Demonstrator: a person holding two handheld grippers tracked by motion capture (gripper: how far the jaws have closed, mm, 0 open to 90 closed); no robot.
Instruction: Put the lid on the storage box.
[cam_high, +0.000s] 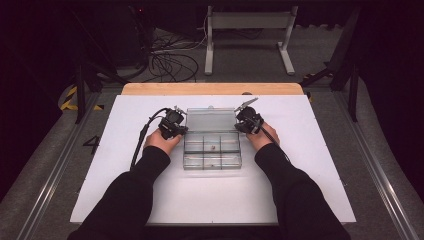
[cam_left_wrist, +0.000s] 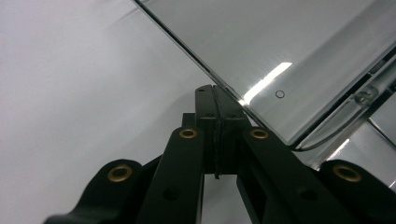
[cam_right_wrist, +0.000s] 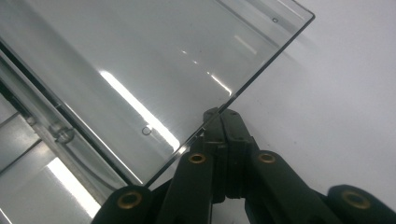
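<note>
Nearest me on the white table (cam_high: 125, 200) sits the clear compartment box (cam_high: 212, 152), its long axis left to right. Just beyond, my left gripper (cam_high: 176, 131) and right gripper (cam_high: 245, 125) flank its open lid (cam_high: 211, 120), jaws pressed together, gripping nothing. Each tip meets a lid side edge, so the lid lies inward between them, equally near both hands.

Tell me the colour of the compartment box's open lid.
Clear, colourless plastic lid with a grey tint over the white table; the right gripper view shows it best.
</note>
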